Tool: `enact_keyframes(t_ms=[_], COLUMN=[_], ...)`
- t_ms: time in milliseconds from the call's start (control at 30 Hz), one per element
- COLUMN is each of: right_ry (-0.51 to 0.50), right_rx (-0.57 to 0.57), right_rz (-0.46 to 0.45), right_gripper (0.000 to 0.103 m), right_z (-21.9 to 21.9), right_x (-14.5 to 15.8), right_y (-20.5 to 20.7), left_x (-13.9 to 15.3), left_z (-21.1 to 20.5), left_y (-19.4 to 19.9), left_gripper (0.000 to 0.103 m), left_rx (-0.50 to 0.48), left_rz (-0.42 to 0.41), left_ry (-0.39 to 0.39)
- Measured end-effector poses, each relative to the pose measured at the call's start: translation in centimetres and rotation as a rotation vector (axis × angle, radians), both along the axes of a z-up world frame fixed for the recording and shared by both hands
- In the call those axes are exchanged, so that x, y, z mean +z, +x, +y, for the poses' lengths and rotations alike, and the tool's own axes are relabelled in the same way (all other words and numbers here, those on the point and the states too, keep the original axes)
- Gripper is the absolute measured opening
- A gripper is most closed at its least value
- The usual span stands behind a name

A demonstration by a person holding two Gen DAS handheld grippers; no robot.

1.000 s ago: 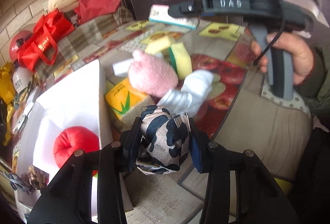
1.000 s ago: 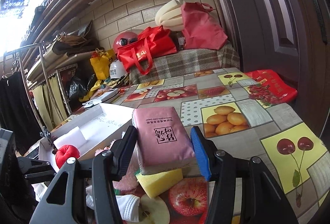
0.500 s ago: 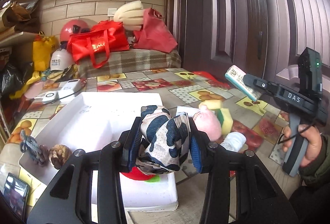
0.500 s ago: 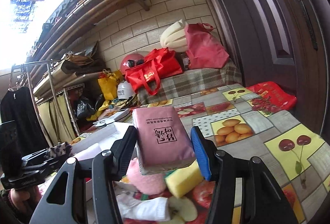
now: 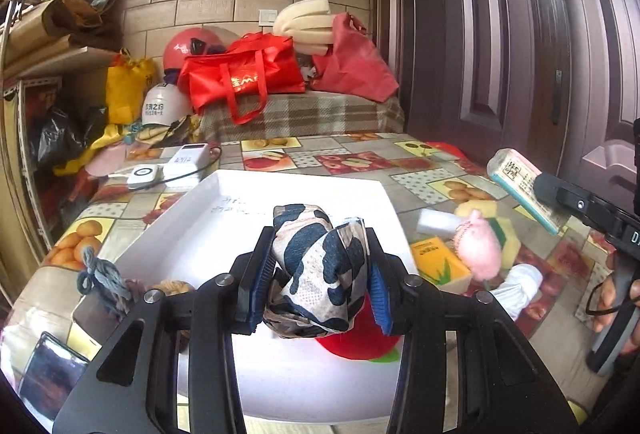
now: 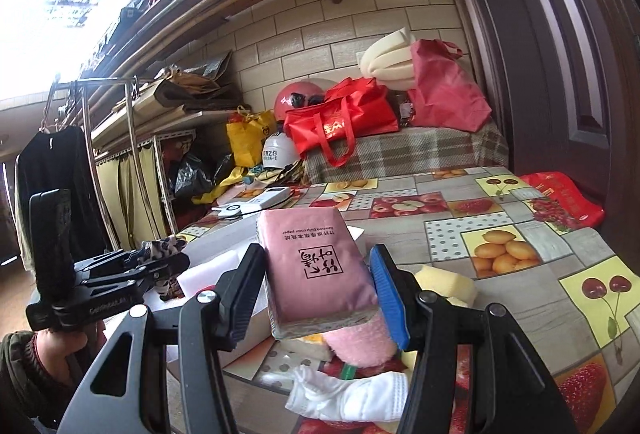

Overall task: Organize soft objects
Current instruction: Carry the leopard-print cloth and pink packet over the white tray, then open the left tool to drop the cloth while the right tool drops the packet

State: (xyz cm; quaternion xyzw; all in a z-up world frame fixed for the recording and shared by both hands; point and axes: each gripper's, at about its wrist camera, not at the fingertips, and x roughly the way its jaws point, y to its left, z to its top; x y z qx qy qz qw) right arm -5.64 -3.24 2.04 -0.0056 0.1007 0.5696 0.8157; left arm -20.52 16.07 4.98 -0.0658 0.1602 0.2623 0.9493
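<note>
A counter (image 5: 352,162) covered with a fruit-patterned cloth is seen in both views. On its left part a large white tray (image 5: 304,190) is laid, its floor mostly bare. A red plush fruit (image 5: 360,338) with a green patch is seen in the tray's near part, largely hidden behind the left gripper (image 5: 316,266). The fingers (image 5: 256,274) of this gripper are closed on a crumpled cloth bundle (image 5: 320,266) patterned in dark blue and cream blotches, which is held above the near part of the tray.

The right gripper (image 6: 320,286) is held above the loose pile beside the tray. Between its fingers (image 6: 388,294) a pink tissue pack (image 6: 316,266) printed with black characters is clamped, its long side pointing away from the camera. In the left wrist view the same pack is seen end-on at the right edge, raised well above the counter.

Beneath it, just right of the tray, the remaining soft things are heaped together: a pink fluffy item (image 5: 480,250), a white sock (image 6: 352,398), a yellow tissue pack (image 5: 440,262), yellow sponges (image 6: 448,286) and a small white block (image 5: 436,224).

At the tray's left edge a grey knotted cord (image 5: 100,278) and a brown ball of fibre (image 5: 174,286) are found. Beyond the tray a white power bank (image 5: 188,160) and a small white device (image 5: 144,176) are set. At the far end, red bags (image 5: 240,78), helmets and a foam roll are piled on a plaid-covered surface.
</note>
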Motion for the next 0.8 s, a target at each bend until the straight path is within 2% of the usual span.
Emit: enact_keyframes(t_ms=[133, 333, 533, 667, 800], right_ry=[-0.042, -0.084, -0.140, -0.150, -0.163], right_rx=[0.038, 0.068, 0.074, 0.079, 0.078], right_rz=[-0.013, -0.030, -0.038, -0.068, -0.060], right_gripper=[0.054, 0.054, 0.054, 0.054, 0.054], right_z=[1.6, 4.1, 7.5, 9.4, 11.1], right_x=[-0.3, -0.6, -1.4, -1.5, -1.4], right_y=[-0.9, -2.0, -2.7, -3.8, -4.1], left_x=[-0.1, -0.3, -0.4, -0.5, -0.5], left_z=[1.4, 4.7, 5.1, 6.0, 6.8], left_y=[-0.2, -1.4, -0.8, -0.8, -0.9], left_gripper=[0.041, 0.041, 0.042, 0.042, 0.042], left_rx=[0.049, 0.108, 0.102, 0.103, 0.109], left_rz=[0.014, -0.016, -0.003, -0.007, -0.013], left_ry=[0.046, -0.001, 0.001, -0.042, -0.079])
